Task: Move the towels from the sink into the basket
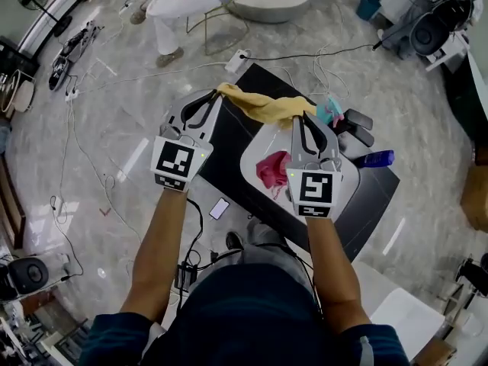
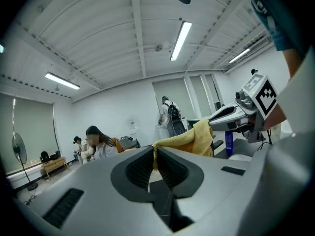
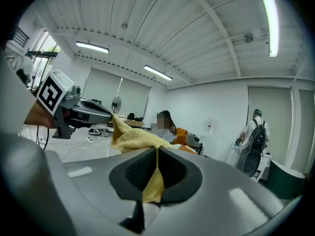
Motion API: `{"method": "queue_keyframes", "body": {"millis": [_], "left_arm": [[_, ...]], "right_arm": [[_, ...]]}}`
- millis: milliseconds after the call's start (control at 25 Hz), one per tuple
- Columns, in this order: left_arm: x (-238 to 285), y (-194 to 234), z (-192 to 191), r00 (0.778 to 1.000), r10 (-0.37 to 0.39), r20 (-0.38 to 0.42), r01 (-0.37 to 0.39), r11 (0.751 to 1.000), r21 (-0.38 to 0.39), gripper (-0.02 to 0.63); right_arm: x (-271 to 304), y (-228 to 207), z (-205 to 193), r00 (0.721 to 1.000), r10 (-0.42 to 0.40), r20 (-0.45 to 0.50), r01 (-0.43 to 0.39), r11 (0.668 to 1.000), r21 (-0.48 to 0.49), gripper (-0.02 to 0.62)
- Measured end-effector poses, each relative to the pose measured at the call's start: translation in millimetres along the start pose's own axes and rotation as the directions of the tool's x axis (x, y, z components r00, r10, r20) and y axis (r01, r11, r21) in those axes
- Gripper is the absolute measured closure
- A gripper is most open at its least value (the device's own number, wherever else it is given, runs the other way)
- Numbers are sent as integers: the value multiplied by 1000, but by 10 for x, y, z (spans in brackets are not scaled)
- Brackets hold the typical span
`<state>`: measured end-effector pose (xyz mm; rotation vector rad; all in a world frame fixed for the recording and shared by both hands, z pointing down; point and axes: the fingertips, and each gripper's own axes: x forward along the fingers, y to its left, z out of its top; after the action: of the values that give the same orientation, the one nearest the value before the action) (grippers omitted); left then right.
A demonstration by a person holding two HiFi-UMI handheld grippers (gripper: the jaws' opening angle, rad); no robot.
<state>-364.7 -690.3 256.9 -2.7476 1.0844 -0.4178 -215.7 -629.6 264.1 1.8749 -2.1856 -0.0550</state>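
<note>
A yellow towel hangs stretched between my two grippers, held high above the black table. My left gripper is shut on its left corner, which shows as a thin yellow edge between the closed jaws. My right gripper is shut on the other corner, with yellow cloth pinched in its jaws and hanging below them. In the white sink lies a pink towel. A teal cloth lies beyond the right gripper. No basket is in view.
A blue bottle and dark tools lie on the table's right side. A phone lies on the floor by the table's near edge. Cables cross the marble floor. A seated person is beyond the table.
</note>
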Motion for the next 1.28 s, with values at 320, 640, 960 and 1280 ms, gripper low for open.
{"method": "queue_keyframes", "body": {"millis": [320,640,960,1280], "left_arm": [[-842,126,553,996,41,81,-42,999,10,581],[-1586,118,814,990,61,129,-63,998,11,581],[-2222,-192,972,982,-6,186,-6,998,62,581],[-2248,-982,1381,963,-134,233,109,987,119,581]], "right_arm": [[-488,300,668,996,62,63,-59,997,-41,571],[-937,641,1072,989,117,88,-110,991,-79,571],[-1677,945,1227,990,87,110,-75,992,-106,571],[-2613,565,991,997,-32,75,38,996,-80,571]]}}
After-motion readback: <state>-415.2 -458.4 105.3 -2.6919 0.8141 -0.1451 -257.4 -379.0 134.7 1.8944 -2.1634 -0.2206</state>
